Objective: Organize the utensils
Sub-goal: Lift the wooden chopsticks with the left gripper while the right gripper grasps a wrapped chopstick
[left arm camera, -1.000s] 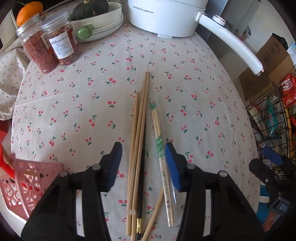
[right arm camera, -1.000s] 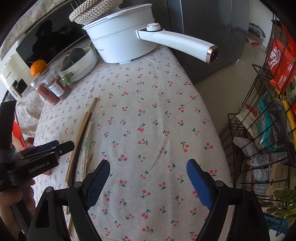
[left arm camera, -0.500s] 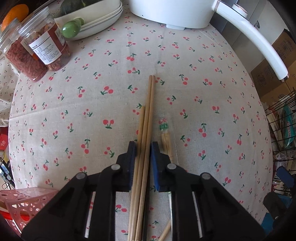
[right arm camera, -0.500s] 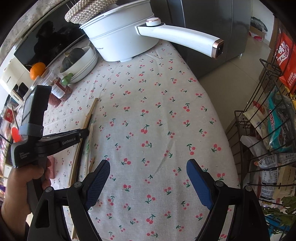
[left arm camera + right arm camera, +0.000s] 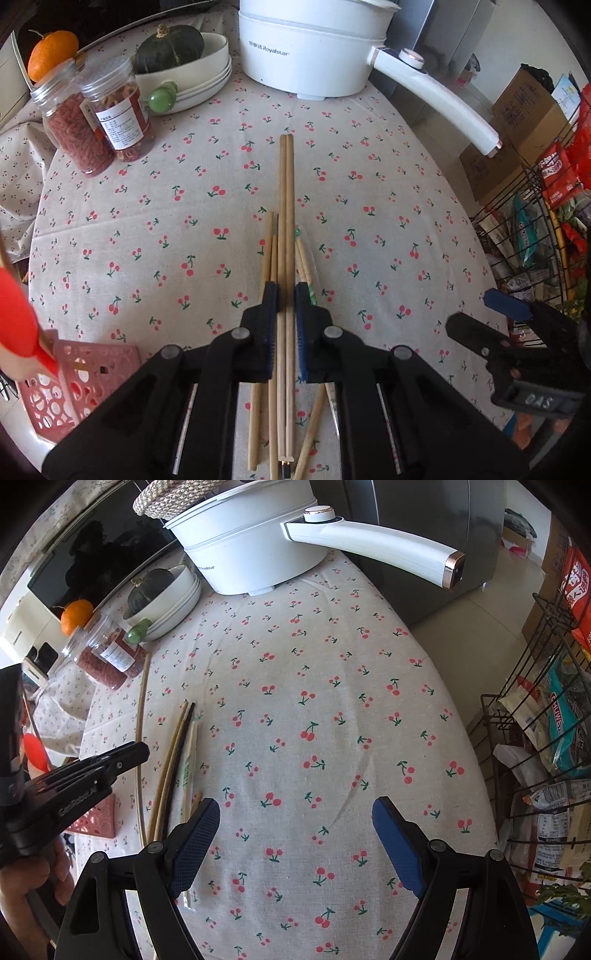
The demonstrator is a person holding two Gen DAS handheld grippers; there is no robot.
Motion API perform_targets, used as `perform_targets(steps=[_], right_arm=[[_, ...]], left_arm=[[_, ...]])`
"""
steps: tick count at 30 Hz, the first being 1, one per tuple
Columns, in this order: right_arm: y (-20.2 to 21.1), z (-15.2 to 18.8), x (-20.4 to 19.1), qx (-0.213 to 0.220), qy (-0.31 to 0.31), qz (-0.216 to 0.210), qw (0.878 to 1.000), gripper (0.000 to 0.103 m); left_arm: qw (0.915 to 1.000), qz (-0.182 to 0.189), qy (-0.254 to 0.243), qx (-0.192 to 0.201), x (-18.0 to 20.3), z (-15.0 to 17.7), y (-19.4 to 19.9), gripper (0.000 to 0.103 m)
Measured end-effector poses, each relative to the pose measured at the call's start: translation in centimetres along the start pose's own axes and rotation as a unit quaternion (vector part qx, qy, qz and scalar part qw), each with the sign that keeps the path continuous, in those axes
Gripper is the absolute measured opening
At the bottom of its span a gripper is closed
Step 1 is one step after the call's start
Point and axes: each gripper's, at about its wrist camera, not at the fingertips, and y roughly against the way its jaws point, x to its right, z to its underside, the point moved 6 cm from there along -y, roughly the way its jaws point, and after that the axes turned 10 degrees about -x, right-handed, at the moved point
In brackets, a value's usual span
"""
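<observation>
- Chopsticks, a long pale wooden pair (image 5: pixel 286 206), sit side by side between the pads of the left gripper (image 5: pixel 286 295), which is clamped on them; in the right wrist view the pair (image 5: pixel 139 716) appears lifted clear of the tablecloth and reaches toward the jars.
- Other loose wooden chopsticks (image 5: pixel 266 254) and one dark chopstick (image 5: pixel 181 746) lie on the white cherry-print tablecloth (image 5: pixel 369 221) just below the held pair; a paper-wrapped pair with green print (image 5: pixel 189 760) lies beside them.
- The right gripper (image 5: pixel 295 823) hangs over bare cloth with its blue-padded jaws wide apart and nothing between them.
- A pink perforated plastic basket (image 5: pixel 74 384) stands at the near left edge of the table; what it contains cannot be made out, though something red (image 5: pixel 14 321) shows at its corner.
- Two clear plastic jars stand together at the far left: one (image 5: pixel 75 125) filled with small dark red bits, the other (image 5: pixel 122 110) labelled and holding orange-red dried pieces.
- A stack of white shallow bowls (image 5: pixel 207 74) holds a dark green squash (image 5: pixel 170 50); a small green object (image 5: pixel 162 99) rests at its rim.
- An orange fruit (image 5: pixel 51 55) sits behind the jars.
- A white electric pot with a long handle (image 5: pixel 314 48) stands at the far side; its inside is out of sight.
- A black wire rack (image 5: pixel 535 738) beside the table holds packaged snacks.
</observation>
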Motion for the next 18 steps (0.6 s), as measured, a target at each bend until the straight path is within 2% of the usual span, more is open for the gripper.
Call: perform_targets(steps=[6,12,18], right_arm=[[-0.8,-0.3,-2.0,-0.005,0.002,-0.017,1.000,0.086],[-2.8,-1.0,-5.6,-0.014,0.019,-0.033,0.999,0.084],[-5.6,-1.9,-9.3,-0.029,0.043,-0.046,0.998,0.060]], left_arm=[[0.9985,0.029,-0.018,0.043,-1.3,3.8,4.5,0.011],[0.9944,0.070,0.017,0.077,-3.8,6.4,7.2,0.011],[0.9925,0.078,0.029,0.090,-5.0,7.1,8.2,0.011]])
